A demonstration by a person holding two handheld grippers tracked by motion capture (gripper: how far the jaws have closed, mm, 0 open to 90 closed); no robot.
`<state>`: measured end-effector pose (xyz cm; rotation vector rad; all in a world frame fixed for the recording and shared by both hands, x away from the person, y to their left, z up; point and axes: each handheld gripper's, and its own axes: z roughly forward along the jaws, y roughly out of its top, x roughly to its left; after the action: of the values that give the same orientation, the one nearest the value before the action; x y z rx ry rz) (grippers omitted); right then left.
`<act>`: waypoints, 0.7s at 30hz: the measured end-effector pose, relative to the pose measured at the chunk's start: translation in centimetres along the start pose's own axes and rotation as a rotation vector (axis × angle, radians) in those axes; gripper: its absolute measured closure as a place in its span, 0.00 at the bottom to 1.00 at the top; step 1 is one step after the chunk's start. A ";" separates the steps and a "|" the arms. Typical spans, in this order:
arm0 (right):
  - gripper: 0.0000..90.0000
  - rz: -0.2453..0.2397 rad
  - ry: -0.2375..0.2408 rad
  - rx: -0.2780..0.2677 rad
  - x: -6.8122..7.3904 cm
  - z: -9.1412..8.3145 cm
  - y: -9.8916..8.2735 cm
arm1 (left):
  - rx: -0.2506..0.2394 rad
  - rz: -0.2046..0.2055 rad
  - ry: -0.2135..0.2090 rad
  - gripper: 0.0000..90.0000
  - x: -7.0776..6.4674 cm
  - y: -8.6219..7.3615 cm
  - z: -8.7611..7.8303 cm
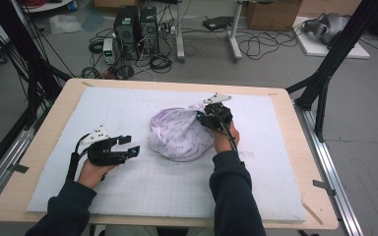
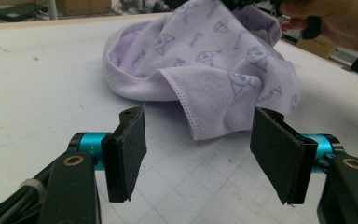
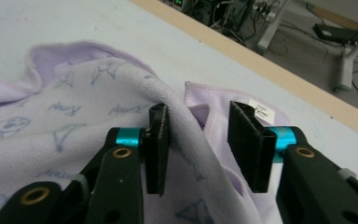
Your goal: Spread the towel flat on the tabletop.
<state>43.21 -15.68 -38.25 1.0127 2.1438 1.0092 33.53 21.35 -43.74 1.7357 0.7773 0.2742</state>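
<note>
Now a crumpled lilac towel [image 1: 179,133] sits mid-worktop [image 1: 49,147], both grippers working it.
Right gripper [image 1: 200,117], at the towel's 2 o'clock, has its fingers [image 3: 157,140] part-open around a raised fold, not pinching; left gripper [image 1: 131,146], at 9 o'clock, is wide open and empty, facing a loose corner, likely to grab it. No containers.

A white gridded mat [image 1: 128,187] covers most of a light wooden table [image 1: 44,162]. Beyond the table's far edge, two black computer towers [image 1: 137,24] stand on the grey floor among tangled black cables [image 1: 157,63]. The white legs of a stand [image 1: 234,46] rise just beside them, and a cardboard box [image 1: 271,14] sits farther back. A flat white board [image 1: 347,49] lies on the floor at the far right. Black frame struts [image 1: 332,54] flank the table.
</note>
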 end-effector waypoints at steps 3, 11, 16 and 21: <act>0.63 0.006 0.031 -0.054 -0.4 -2.5 -0.6 | 0.025 0.013 -0.011 0.40 -0.4 -0.1 0.5; 0.60 0.010 0.062 -0.117 -0.8 -6.9 -2.7 | 0.066 0.042 -0.007 0.39 -0.8 0.0 1.4; 0.56 -0.019 0.078 -0.119 -0.2 -9.4 -5.2 | 0.075 0.049 -0.001 0.38 -1.0 0.3 1.9; 0.52 -0.003 0.114 -0.079 0.6 -11.0 -8.2 | 0.086 0.052 0.013 0.36 -1.1 0.5 2.5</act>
<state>31.63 -23.06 -38.78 0.9352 2.1767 1.1660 34.25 18.66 -43.81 1.8386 0.7636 0.2912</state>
